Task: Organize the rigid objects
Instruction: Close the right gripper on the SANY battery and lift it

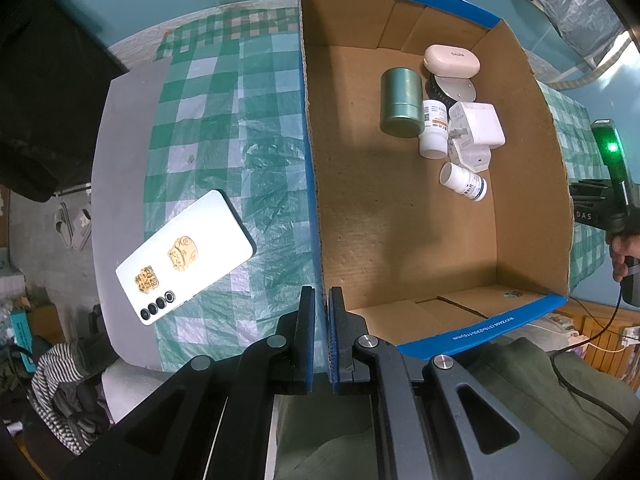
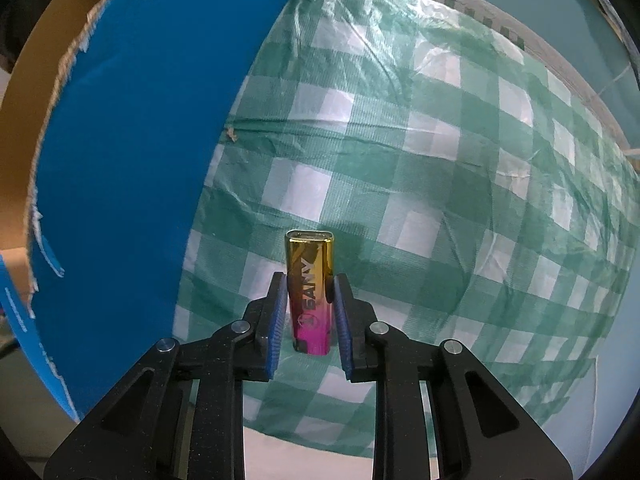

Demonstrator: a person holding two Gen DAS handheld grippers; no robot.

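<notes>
My right gripper (image 2: 309, 284) points down and is shut on a gold-to-pink lighter (image 2: 310, 292), held upright above the green checked cloth (image 2: 420, 160), just right of the cardboard box's blue outer wall (image 2: 140, 140). In the left wrist view my left gripper (image 1: 321, 300) is shut, its fingers straddling the near end of the box's left wall (image 1: 310, 160). Inside the box lie a green tin (image 1: 401, 102), a pink earbud case (image 1: 451, 61), two white pill bottles (image 1: 433, 132), a white charger (image 1: 478, 126) and a dark round brush (image 1: 438, 88). A white phone (image 1: 184, 256) with gold stickers lies on the cloth left of the box.
A person's hand (image 1: 622, 252) holds the right gripper's handle with a green light beyond the box's right wall (image 1: 532, 120). The cloth covers a grey table (image 1: 120, 160). Clothes and slippers lie on the floor at the left. A dark cable runs at the lower right.
</notes>
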